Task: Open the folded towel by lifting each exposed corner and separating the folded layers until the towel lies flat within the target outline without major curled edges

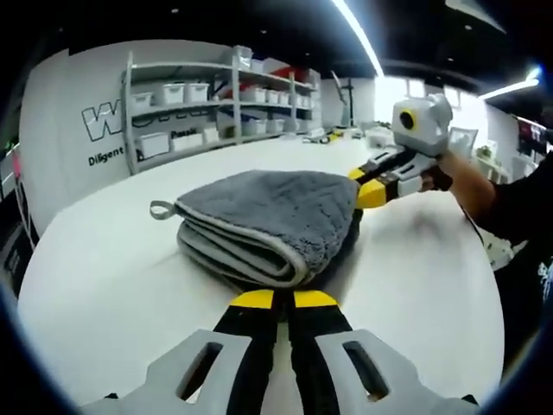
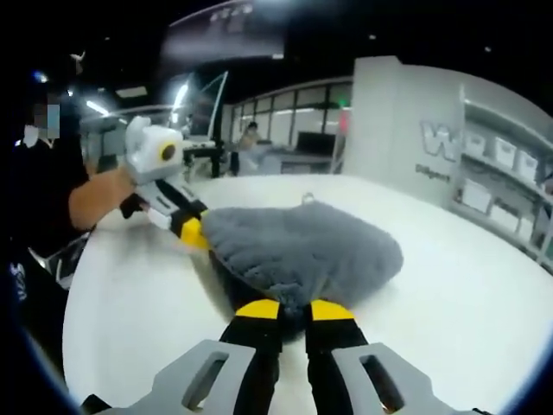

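A: We see a grey folded towel (image 1: 268,226) lying on a white table (image 1: 104,277). In the left gripper view it sits at the centre, its rounded fold facing us, and a small hanging loop (image 1: 161,209) sticks out at its left edge.

B: Where is the left gripper?

A: The left gripper (image 1: 283,299) rises from the bottom of that view. Its 2 yellow tips sit together at the near edge of the towel. We cannot tell whether any fabric is pinched between them.

B: And the right gripper?

A: In the same view the right gripper (image 1: 371,192) reaches in from the right, held by a person's hand (image 1: 449,177). Its yellow tip touches the far right corner of the towel. In the right gripper view we look along the right gripper's own 2 jaws: the tips meet the towel's near corner and appear clamped on it, with grey pile bulging over them.

B: Anything else around?

A: White shelves (image 1: 216,104) holding pale bins stand against a wall behind the table, beside large lettering. Ceiling light strips glow overhead. In the right gripper view, the left gripper enters from the left at the towel's far edge.
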The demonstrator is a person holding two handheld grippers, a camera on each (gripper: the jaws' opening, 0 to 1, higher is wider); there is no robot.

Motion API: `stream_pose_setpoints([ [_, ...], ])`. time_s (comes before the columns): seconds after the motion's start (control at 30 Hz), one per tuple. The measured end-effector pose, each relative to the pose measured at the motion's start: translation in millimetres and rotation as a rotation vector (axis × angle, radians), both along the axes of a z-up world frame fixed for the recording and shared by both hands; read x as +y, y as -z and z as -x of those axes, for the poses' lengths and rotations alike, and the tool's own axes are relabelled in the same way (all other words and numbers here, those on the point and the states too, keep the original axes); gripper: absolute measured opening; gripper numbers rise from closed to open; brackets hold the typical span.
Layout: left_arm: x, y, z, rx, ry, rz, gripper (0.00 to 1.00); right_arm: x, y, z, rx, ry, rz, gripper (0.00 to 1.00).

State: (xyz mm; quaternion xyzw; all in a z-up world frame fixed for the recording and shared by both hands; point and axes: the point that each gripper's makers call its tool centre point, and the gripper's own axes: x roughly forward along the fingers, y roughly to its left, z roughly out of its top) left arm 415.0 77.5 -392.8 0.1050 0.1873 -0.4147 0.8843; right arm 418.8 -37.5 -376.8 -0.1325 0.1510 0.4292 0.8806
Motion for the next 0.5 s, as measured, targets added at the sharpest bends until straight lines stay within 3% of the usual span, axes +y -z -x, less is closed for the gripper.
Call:
stream_pose_setpoints([
  [0.3, 2.1, 2.4, 2.9, -0.009, -0.019, 0.027, 0.03, -0.5, 1.6, 5.5, 0.003, -0.004, -0.002, 0.05],
  [0.5, 2.8, 1.6, 7.4, -0.022, -0.017, 0.01, 0.04, -0.7, 1.5, 10.8, 0.002, -0.007, -0.006, 0.05],
])
